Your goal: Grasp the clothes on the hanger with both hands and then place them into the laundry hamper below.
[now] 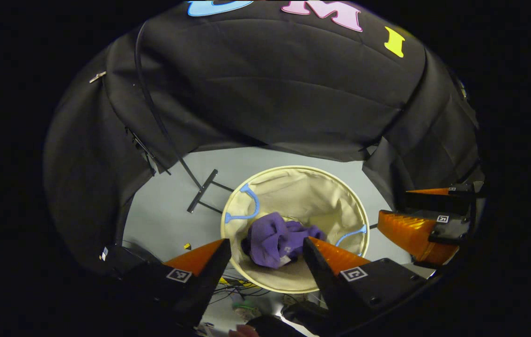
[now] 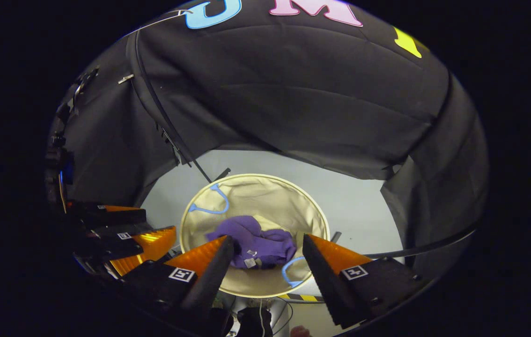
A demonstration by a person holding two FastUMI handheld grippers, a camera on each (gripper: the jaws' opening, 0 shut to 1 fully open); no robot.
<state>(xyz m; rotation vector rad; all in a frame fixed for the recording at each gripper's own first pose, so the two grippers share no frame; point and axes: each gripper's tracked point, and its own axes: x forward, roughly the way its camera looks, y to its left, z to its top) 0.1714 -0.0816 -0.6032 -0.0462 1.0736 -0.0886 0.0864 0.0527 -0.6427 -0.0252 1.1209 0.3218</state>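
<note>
Purple clothing (image 1: 272, 238) is lying bunched at the bottom of the round cream laundry hamper (image 1: 293, 180), and we are looking straight down on it from above. In the right gripper view the same garment (image 2: 256, 241) is resting toward the near side of the hamper (image 2: 256, 185), with a small white tag showing on the fabric. Blue loop handles (image 1: 247, 206) are hanging inside the hamper's rim on two sides.

We are holding the left gripper (image 1: 265, 245) above the hamper with its fingers spread wide and nothing between them; the cloth seen in the gap is lying far below. We are holding the right gripper (image 2: 265, 245) the same way, wide open and empty. Each view is also catching the other gripper off to the side, at the same height.

We are judging the drop as done, since the clothing is sitting fully inside the rim with no cloth trailing over the edge. To finish well, we are keeping both sets of fingers open and lifting straight up, so nothing snags a handle or tips the hamper.

Around the hamper the pale grey floor (image 1: 167, 210) is showing, with a thin black stand's foot (image 1: 202, 191) lying just beside the rim and cables (image 1: 242, 288) running near our side.
</note>
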